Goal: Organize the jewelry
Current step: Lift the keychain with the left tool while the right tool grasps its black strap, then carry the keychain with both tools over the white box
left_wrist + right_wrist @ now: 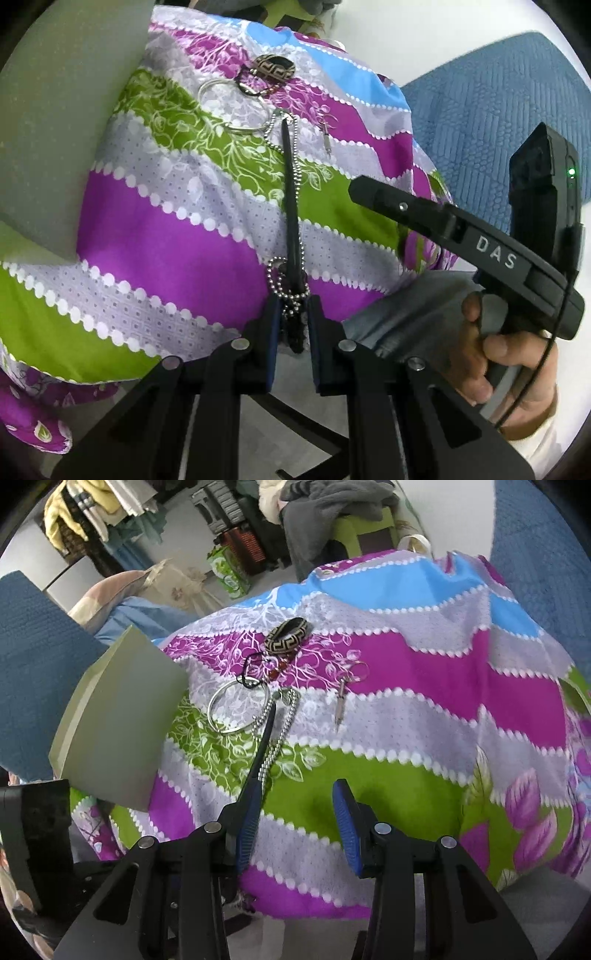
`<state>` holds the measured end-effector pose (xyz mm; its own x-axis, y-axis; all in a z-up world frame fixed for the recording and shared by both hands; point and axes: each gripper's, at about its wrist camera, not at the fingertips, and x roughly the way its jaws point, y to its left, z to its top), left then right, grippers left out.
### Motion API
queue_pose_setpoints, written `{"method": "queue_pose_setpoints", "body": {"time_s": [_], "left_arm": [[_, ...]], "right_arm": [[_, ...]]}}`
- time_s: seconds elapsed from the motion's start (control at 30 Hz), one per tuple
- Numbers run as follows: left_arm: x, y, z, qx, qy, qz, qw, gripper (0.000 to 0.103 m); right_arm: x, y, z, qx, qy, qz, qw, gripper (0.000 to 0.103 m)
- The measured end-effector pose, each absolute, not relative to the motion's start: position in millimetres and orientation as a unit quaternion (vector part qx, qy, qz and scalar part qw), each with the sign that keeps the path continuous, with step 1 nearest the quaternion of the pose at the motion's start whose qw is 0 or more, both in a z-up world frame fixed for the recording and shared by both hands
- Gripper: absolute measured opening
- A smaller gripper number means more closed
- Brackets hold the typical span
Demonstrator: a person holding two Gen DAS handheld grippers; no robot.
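My left gripper (pixel 291 325) is clamped on a bunched end of the ball chain (pixel 295 155), along with a thin black rod (pixel 290 192) that runs forward between the pads. The rest of the chain trails up the patterned cloth (pixel 166 229) toward the other pieces. My right gripper (pixel 295 827) hangs over the green stripe with its pads apart and nothing between them.

The main risk, as I judge it, is dragging. The far loop of the chain lies right against the silver bangle (pixel 236 107), so if I pull back, the chain could hook it and tug it, and the dark cord (pixel 251 668) beside it, out of place. The beads I hold are a loose clump, so some could slip from the pads and the chain could slide off the cloth's edge. The cloth is soft and wrinkled, and a hard pull may bunch it and roll the small pieces.

Counting what lies here: one ball chain, one silver bangle, one black-and-cream patterned bracelet (pixel 271 68), one dark cord with reddish beads, one small silver pendant on a ring (pixel 341 698), and one grey box (pixel 122 723) standing at the left.
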<state>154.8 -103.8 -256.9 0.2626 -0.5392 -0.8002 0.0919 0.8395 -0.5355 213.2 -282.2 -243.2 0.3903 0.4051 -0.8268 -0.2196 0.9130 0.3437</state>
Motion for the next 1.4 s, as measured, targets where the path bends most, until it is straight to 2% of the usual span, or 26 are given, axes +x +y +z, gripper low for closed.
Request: {"method": "queue_pose_setpoints", "body": {"time_s": [0.27, 0.33, 0.37, 0.67, 0.9, 1.03, 1.23, 1.27, 1.3, 1.4], "left_arm": [[152, -117, -260, -0.174, 0.571, -0.22, 0.771, 0.015], [156, -117, -261, -0.171, 0.565, -0.215, 0.778, 0.004], [157, -115, -260, -0.175, 0.565, -0.213, 0.778, 0.002], [161, -90, -234, -0.22, 0.531, -0.208, 0.792, 0.002], [168, -75, -231, -0.242, 0.524, -0.192, 0.794, 0.002], [168, -72, -226, -0.249, 0.516, -0.193, 0.796, 0.002], [169, -66, -211, -0.253, 0.495, -0.197, 0.808, 0.002], [170, -65, -209, -0.255, 0.493, -0.197, 0.808, 0.002], [171, -64, -206, -0.255, 0.49, -0.197, 0.81, 0.002], [174, -61, -193, -0.251, 0.474, -0.193, 0.822, 0.002]], "right_arm": [[189, -290, -238, 0.094, 0.517, 0.175, 0.833, 0.038], [184, -291, -237, 0.098, 0.517, 0.174, 0.832, 0.038], [182, -291, -237, 0.098, 0.517, 0.173, 0.833, 0.038], [182, -291, -243, 0.12, 0.526, 0.182, 0.822, 0.038], [168, -264, -244, 0.073, 0.541, 0.221, 0.808, 0.038], [165, -247, -253, 0.045, 0.556, 0.246, 0.792, 0.027], [167, -223, -266, -0.016, 0.566, 0.241, 0.788, 0.02], [166, -221, -266, -0.031, 0.564, 0.232, 0.792, 0.017], [163, -218, -266, -0.047, 0.561, 0.222, 0.796, 0.01], [161, -214, -266, -0.071, 0.555, 0.215, 0.801, 0.009]]}}
